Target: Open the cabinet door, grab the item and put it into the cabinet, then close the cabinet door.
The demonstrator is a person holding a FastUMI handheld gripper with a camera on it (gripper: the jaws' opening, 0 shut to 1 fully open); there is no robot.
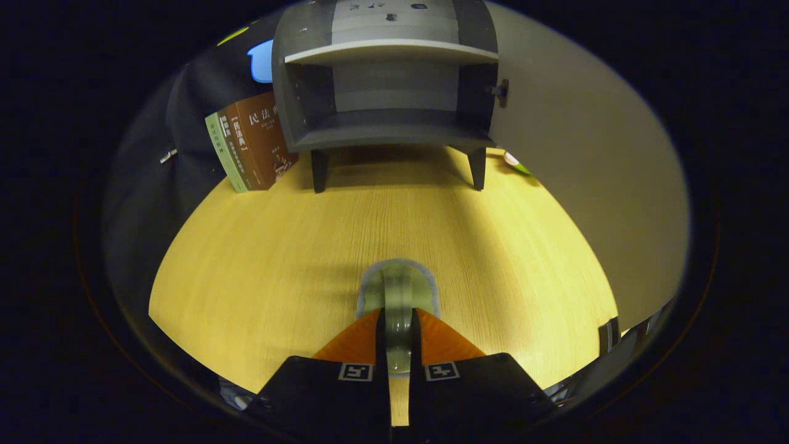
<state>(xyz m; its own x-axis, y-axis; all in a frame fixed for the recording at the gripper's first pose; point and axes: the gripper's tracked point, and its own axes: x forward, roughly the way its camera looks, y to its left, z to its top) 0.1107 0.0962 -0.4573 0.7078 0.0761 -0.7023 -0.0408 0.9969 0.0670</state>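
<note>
The gripper [397, 330] clamps both fingers on a pale green cup [398, 296] above the near table [246, 265]. The cabinet [385, 80] stands far, door [585, 154] open right.

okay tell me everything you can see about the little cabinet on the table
The cabinet is a small grey unit that looks like painted wood, standing upright on short dark legs on the wooden table, well beyond the gripper. Its door is swung wide open to one side, with a dark knob on it. Inside are a pale shelf and a bare lower compartment. Books lean beside it.
</note>
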